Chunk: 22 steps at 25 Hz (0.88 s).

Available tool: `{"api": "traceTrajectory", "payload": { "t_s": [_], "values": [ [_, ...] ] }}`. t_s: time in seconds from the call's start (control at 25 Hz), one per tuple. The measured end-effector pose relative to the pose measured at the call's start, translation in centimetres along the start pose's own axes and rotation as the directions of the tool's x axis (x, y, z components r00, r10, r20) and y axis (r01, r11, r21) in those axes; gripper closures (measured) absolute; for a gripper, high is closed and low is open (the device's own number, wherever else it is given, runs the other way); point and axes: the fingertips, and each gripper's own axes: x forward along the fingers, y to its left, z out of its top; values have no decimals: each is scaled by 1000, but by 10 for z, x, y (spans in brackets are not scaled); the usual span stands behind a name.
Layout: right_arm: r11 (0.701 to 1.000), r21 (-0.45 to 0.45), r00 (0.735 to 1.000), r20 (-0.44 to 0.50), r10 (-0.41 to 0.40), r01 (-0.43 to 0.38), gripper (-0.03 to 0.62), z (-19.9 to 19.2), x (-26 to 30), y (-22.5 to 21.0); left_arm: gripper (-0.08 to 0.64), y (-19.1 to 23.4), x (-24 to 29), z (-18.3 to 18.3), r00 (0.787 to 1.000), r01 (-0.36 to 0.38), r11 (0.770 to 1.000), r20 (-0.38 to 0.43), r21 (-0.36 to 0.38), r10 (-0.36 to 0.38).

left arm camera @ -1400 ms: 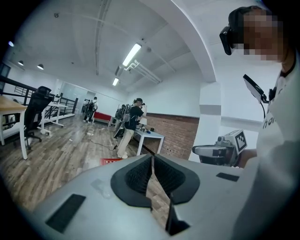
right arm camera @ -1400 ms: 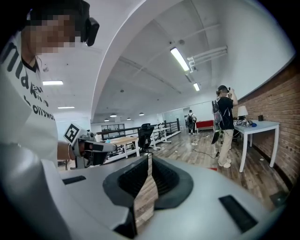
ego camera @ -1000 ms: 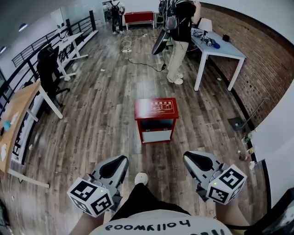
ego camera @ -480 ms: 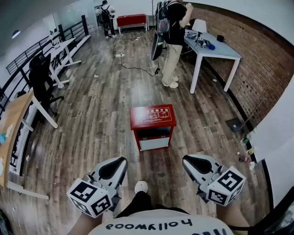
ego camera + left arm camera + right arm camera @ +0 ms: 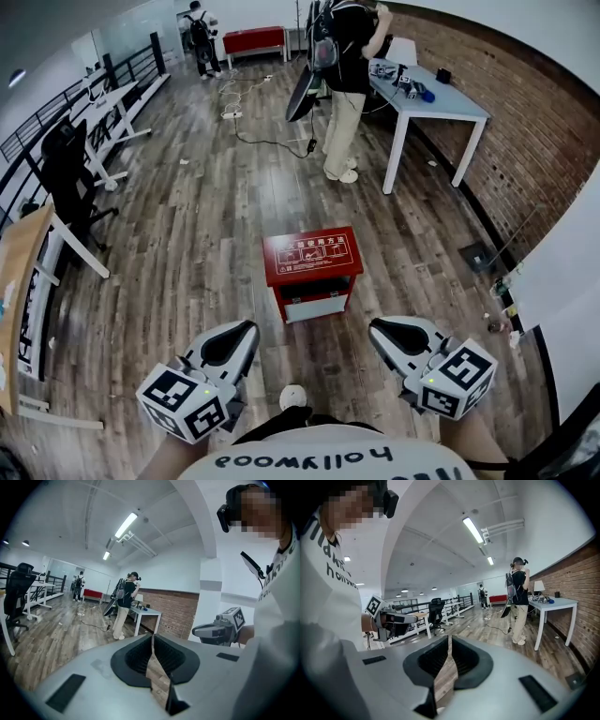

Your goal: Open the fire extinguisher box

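wooden floor [image 5: 187, 244] is carrying the red fire extinguisher box [image 5: 312, 267], apparently closed. left hand-held gripper [image 5: 234, 335] and right hand-held gripper [image 5: 392, 334] are hanging well short of it, jaws together, empty. opening is not yet begun.

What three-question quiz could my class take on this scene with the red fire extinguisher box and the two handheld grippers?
1. True or false: the fire extinguisher box stands on the wooden floor, and neither the left gripper nor the right gripper touches it.
2. Pick one. The right gripper's fingers are: A) together with nothing between them; B) clamped on the box's lid; C) spread wide apart.
3. Fill in: the wall behind the white table is made of ____.

Key: 1 true; 2 A; 3 brick.
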Motion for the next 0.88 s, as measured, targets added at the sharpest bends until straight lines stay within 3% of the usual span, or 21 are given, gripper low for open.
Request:
{"api": "traceTrajectory", "payload": {
  "t_s": [0.6,0.88],
  "values": [
    [998,37,999,4,-44,43,581,31,110,-40,538,111,47,30,998,52,999,-33,12,-52],
    [996,29,997,-14,-81,82,581,35,133,-53,538,138,66,32,996,88,996,-30,-3,-88]
  ]
}}
